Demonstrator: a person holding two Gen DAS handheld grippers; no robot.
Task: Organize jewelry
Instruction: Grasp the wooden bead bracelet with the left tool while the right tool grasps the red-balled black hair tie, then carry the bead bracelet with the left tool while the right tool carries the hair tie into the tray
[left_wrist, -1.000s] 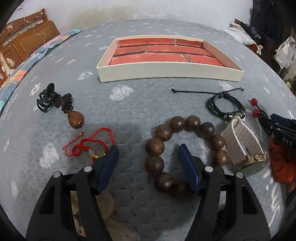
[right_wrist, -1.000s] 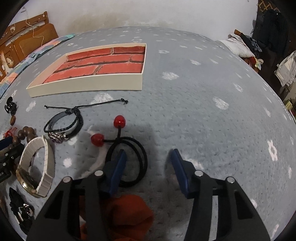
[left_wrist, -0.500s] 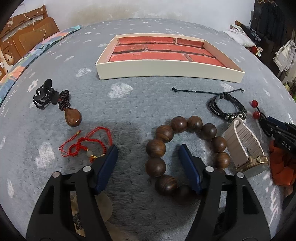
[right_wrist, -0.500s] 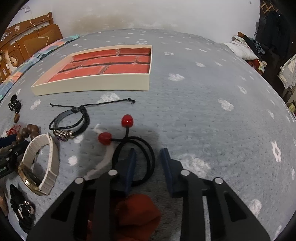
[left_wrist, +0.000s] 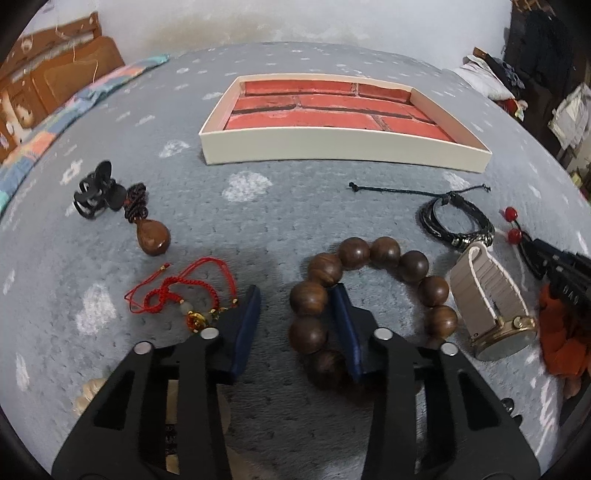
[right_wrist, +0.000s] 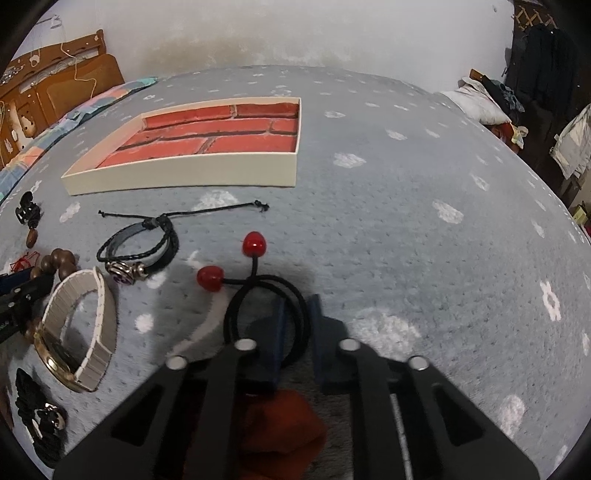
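both grippers have narrowed: left gripper (left_wrist: 295, 317) closing around the wooden bead bracelet (left_wrist: 373, 295), right gripper (right_wrist: 297, 325) pinching the black hair tie (right_wrist: 266, 317) on the blanket. next, likely lifting both to the tray (right_wrist: 184, 177).

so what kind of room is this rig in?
Likely a bedroom: jewelry lies on a grey patterned bedspread, a wooden headboard stands at the far left, and clothes hang at the right.
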